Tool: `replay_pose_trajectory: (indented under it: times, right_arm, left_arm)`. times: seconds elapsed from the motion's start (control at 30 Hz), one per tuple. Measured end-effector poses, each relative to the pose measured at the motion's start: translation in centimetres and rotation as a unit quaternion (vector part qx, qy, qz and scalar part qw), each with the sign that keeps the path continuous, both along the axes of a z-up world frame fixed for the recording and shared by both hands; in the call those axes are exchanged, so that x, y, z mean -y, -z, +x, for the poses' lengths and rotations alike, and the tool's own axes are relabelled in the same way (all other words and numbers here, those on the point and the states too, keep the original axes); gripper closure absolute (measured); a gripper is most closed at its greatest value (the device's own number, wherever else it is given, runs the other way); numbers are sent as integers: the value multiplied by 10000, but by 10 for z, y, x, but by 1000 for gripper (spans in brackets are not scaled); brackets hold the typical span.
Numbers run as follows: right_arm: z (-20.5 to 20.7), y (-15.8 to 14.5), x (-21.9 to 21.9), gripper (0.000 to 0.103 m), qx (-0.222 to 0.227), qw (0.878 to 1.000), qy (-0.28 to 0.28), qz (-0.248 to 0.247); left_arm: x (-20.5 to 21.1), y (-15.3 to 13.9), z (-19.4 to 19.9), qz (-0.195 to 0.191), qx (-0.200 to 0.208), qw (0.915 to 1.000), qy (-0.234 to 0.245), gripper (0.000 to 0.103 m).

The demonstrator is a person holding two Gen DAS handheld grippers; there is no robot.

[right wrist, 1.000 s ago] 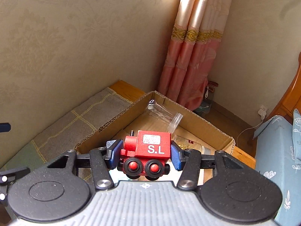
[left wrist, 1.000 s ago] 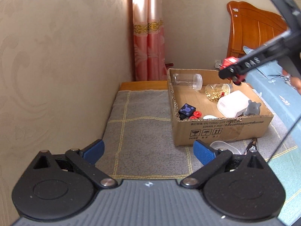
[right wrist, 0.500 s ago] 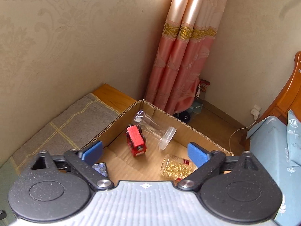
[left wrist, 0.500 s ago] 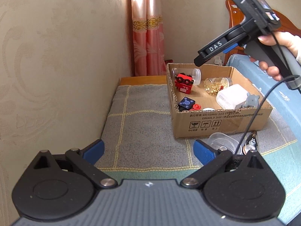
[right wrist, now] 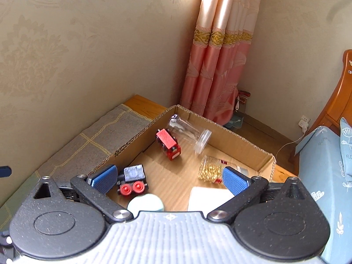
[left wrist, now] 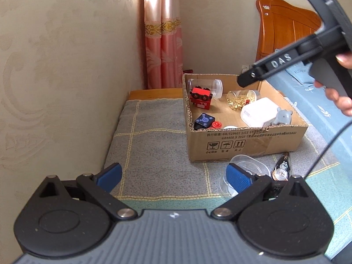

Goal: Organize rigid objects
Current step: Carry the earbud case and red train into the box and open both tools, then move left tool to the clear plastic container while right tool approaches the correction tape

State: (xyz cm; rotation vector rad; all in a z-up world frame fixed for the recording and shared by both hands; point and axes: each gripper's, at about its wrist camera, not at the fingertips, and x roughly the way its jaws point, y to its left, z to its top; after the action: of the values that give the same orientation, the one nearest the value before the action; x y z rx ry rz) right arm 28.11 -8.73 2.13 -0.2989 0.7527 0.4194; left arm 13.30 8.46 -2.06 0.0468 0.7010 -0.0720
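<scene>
Red wooden toy train (right wrist: 168, 144) deposited on its side inside brown cardboard box (right wrist: 239, 142); right gripper (right wrist: 169, 180) fingers just opened wide, empty, above box; left gripper (left wrist: 173, 173) fingers wide, empty; clear plastic container (left wrist: 246, 169) and small bottle (left wrist: 282, 168) remaining outside box.

"DAS" on right tongs (left wrist: 248, 80); "S.L" upside down on red train (left wrist: 200, 98); "GB/T29601" on cardboard box (left wrist: 242, 145).

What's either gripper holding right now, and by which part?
Nothing. The right gripper is open and empty above the cardboard box; the red toy train lies inside it. The left gripper is open, empty.
</scene>
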Motion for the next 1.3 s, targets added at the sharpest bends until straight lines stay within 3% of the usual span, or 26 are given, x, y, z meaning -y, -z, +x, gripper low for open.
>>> replay_pose_trajectory:
  times: [0.27,0.47,0.67,0.83,1.3]
  right_arm:
    - [-58,9,28,0,184,9993,282,129]
    - [-86,47,56,0,-76,9954,938,165]
    - [-90,99,70,0,-576,9880,1426,139]
    - [-85,127,66,0,-717,9866,1448,221]
    - [-81,151,71,0,-663,9869,1453,238]
  left_arm:
    - [7,5,1,69,-54,9999,67,2]
    - [10,11,4,74,-154,9998,84,2]
    - [15,15,4,99,-213,9996,160,2]
    - [17,16,4,153,-250,9994,156,2]
    - [27,22,10,187,-376,9987,290,2]
